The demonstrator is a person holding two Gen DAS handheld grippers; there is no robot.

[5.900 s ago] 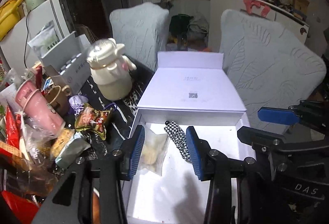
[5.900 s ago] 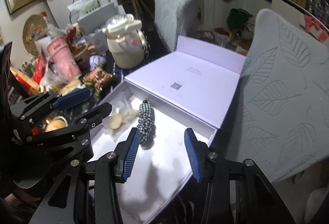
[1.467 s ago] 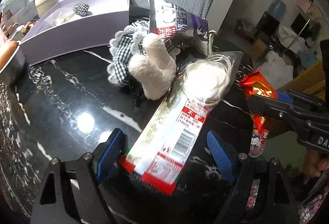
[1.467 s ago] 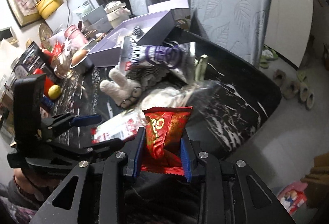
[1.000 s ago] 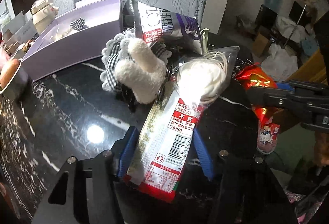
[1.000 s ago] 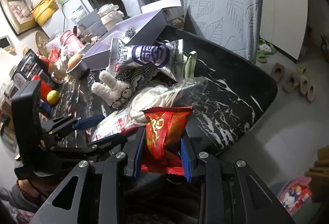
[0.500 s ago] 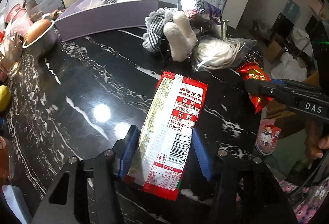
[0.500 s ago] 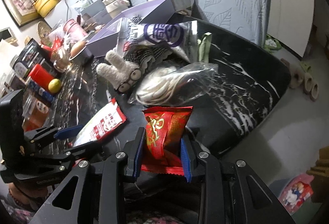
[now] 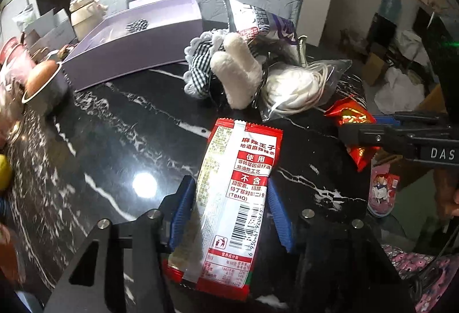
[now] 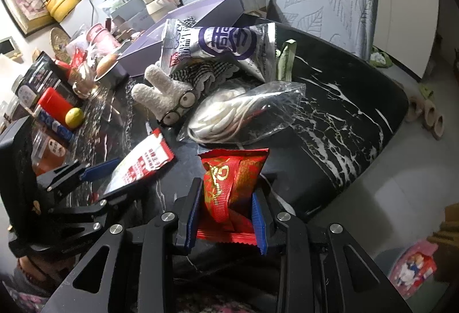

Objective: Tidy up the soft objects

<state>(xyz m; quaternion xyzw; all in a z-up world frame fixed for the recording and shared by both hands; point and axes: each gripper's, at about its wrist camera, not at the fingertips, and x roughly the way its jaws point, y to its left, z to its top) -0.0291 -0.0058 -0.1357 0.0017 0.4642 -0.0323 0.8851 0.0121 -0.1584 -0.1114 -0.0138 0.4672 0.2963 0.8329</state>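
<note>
My left gripper [image 9: 231, 215] has its jaws closing on the long red-and-white snack packet [image 9: 238, 198], lifted over the black marble surface [image 9: 114, 141]. Behind it lies the plush pile [image 9: 235, 75] — lavender box [image 9: 137, 46] further back. My right gripper [image 10: 226, 215] clenches the red foil packet [image 10: 232, 178].
</note>
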